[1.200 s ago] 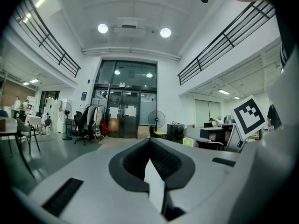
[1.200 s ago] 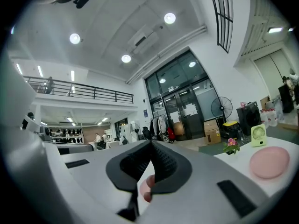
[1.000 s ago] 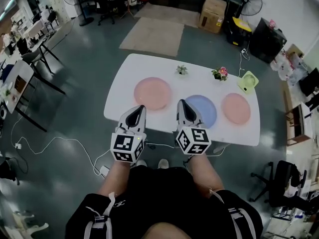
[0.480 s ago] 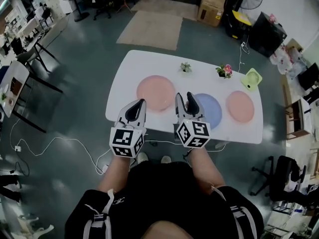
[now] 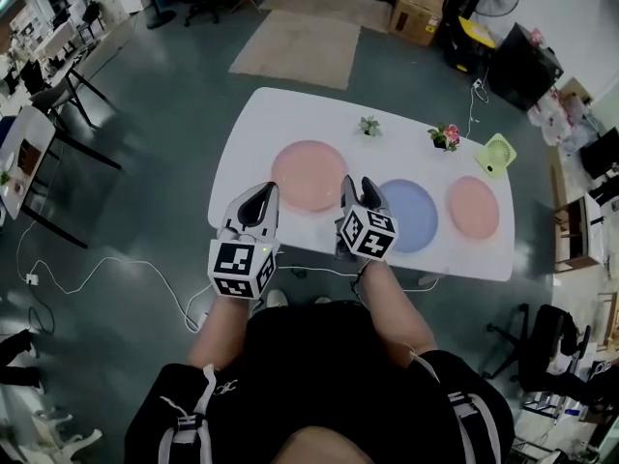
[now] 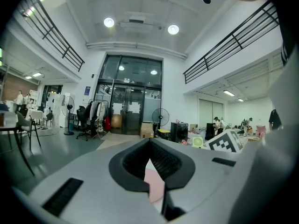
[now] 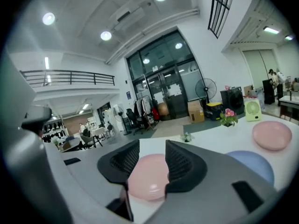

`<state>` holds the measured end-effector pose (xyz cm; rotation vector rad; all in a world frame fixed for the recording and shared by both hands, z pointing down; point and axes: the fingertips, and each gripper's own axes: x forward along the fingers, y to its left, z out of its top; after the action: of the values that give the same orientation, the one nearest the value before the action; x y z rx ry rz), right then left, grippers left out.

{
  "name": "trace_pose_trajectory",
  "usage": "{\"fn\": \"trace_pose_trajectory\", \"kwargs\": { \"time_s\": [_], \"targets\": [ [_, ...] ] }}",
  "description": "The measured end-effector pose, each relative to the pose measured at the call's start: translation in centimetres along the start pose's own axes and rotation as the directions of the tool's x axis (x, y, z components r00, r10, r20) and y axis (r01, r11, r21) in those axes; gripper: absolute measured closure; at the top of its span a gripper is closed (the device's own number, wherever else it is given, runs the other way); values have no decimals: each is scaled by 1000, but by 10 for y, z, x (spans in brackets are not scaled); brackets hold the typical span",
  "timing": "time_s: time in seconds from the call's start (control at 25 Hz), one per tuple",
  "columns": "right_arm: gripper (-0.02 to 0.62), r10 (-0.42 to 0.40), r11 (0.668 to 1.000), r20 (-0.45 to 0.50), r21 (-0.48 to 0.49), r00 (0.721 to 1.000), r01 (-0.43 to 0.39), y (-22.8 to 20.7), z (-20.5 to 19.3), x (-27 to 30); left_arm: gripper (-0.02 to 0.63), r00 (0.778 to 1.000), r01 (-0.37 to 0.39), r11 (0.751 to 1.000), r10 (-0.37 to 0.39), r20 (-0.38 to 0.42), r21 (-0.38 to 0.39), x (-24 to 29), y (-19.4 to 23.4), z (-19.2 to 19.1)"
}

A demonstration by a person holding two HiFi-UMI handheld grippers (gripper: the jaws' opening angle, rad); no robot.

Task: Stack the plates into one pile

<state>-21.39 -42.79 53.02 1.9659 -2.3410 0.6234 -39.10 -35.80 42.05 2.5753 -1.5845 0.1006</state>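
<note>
Three plates lie apart on the white table [image 5: 251, 124]: a large pink plate [image 5: 309, 175] on the left, a blue plate [image 5: 409, 216] in the middle and a small pink plate [image 5: 473, 207] on the right. My right gripper [image 5: 358, 188] is at the near table edge between the large pink and blue plates. Its jaws have just been opening and stand open, holding nothing. In the right gripper view the large pink plate [image 7: 147, 178] shows through the gap of the right gripper [image 7: 152, 155], with the blue plate [image 7: 252, 164] to the right. My left gripper [image 5: 263, 196] hovers shut at the near left edge.
Two small flower pots [image 5: 368, 125] [image 5: 446, 135] and a green desk fan [image 5: 494, 155] stand along the table's far side. A cable [image 5: 97, 269] trails on the floor at the left. A rug [image 5: 295, 46] and a cardboard box [image 5: 419, 6] lie beyond the table.
The right gripper's jaws have gone from shut to open, and it has moved forward and down to the table's near edge. The left gripper has drifted forward, still shut.
</note>
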Motion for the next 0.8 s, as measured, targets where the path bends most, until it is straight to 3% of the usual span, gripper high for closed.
{"fn": "trace_pose_trajectory", "kwargs": {
  "time_s": [0.16, 0.4, 0.64, 0.8],
  "targets": [
    [422, -51, 997, -151, 57, 987, 60, -19, -57, 29, 594, 1000, -21, 1000, 21, -10, -7, 1, 18, -3],
    [423, -79, 968, -333, 201, 940, 153, -39, -128, 66, 594, 999, -47, 999, 47, -27, -5, 1, 48, -10],
    [422, -52, 882, -487, 388, 872, 269, -54, -186, 92, 594, 997, -67, 998, 67, -42, -2, 3, 67, -16],
    [423, -21, 822, -522, 477, 852, 313, -54, -201, 109, 594, 996, -80, 997, 80, -46, -1, 10, 82, -16]
  ]
}}
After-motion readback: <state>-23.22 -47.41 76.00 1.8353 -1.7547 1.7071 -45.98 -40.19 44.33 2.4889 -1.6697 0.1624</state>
